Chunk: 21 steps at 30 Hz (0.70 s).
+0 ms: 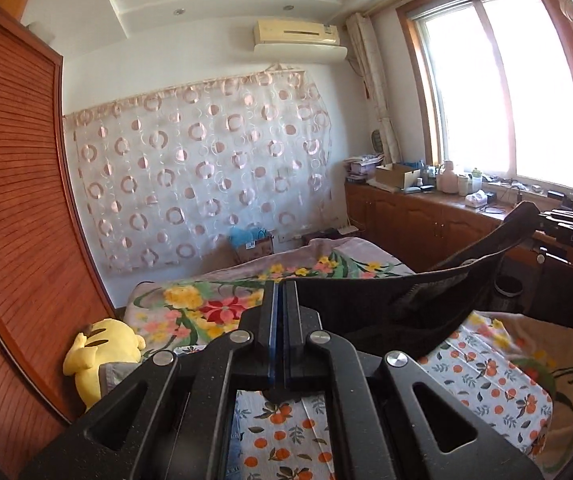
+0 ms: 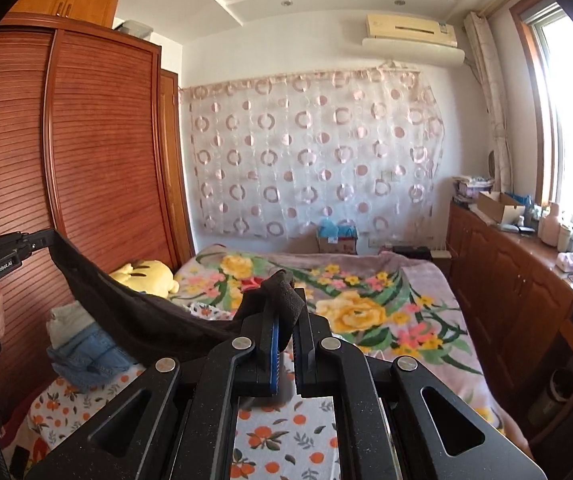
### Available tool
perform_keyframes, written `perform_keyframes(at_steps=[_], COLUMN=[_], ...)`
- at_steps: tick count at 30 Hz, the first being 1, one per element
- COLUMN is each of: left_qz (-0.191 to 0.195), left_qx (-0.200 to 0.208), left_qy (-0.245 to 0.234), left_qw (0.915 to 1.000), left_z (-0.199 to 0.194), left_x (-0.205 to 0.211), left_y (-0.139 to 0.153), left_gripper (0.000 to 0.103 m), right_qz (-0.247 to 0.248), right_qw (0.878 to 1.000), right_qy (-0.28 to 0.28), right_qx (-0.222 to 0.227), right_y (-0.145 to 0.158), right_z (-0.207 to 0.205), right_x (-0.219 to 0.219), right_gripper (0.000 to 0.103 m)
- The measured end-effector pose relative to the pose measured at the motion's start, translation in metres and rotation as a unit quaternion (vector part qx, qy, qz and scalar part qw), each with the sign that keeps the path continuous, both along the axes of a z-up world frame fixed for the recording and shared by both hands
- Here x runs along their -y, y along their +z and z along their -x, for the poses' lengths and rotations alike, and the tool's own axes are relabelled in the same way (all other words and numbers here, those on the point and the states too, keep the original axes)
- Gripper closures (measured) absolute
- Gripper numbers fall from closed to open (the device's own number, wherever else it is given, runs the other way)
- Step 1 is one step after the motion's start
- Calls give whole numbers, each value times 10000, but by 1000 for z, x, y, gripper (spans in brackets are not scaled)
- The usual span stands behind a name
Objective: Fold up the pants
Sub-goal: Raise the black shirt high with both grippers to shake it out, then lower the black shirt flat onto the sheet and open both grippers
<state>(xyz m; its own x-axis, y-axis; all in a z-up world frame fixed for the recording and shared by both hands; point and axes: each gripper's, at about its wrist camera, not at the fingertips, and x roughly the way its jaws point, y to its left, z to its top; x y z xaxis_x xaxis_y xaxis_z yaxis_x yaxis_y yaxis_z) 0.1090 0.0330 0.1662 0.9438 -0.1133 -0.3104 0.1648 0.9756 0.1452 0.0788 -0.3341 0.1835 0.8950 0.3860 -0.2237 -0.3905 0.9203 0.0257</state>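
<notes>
Black pants (image 1: 390, 300) hang stretched in the air between my two grippers, above the bed. My left gripper (image 1: 282, 292) is shut on one end of the waistband. The right gripper (image 1: 542, 220) shows at the right edge, holding the other end higher. In the right wrist view my right gripper (image 2: 284, 300) is shut on a bunched black edge of the pants (image 2: 142, 316), which sag toward the left gripper (image 2: 42, 240) at the left edge.
The bed has a floral blanket (image 2: 366, 304) and an orange-print sheet (image 2: 286, 436). A yellow plush toy (image 1: 98, 356) and folded clothes (image 2: 82, 348) lie by the wooden wardrobe (image 2: 86, 160). A cluttered cabinet (image 2: 526, 280) runs under the window.
</notes>
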Motion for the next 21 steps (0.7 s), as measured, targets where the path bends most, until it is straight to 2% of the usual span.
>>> perform_keyframes(at_steps=[2, 6, 9, 11, 13, 15, 21], left_qz=[-36, -54, -114, -94, -84, -2, 154], left_qx=[-131, -819, -1551, -1860, -2002, -2036, -2056], left_qy=[-21, -118, -95, -83, -51, -35, -50], left_qw=[9999, 9966, 9878, 9825, 9797, 9791, 9785], left_z=[11, 20, 12, 8, 9, 14, 21], left_x=[1, 2, 6, 11, 16, 18, 15], left_y=[-21, -103, -181, -210, -228, -234, -230], left_gripper=[100, 100, 100, 100, 100, 100, 100], right_qz=[38, 173, 256, 220, 244, 184, 25], right_qw=[9999, 9950, 9849, 9763, 9724, 9704, 9686], right_qy=[21, 34, -4, -39, -51, -60, -44], right_qx=[-124, -983, -1713, -2152, -2318, -2408, -2485], right_y=[-28, -123, -196, -233, -252, -260, -256], right_z=[6, 14, 5, -3, -5, -5, 8], right_x=[1, 8, 6, 5, 4, 6, 13], right_gripper=[98, 98, 98, 98, 98, 98, 97])
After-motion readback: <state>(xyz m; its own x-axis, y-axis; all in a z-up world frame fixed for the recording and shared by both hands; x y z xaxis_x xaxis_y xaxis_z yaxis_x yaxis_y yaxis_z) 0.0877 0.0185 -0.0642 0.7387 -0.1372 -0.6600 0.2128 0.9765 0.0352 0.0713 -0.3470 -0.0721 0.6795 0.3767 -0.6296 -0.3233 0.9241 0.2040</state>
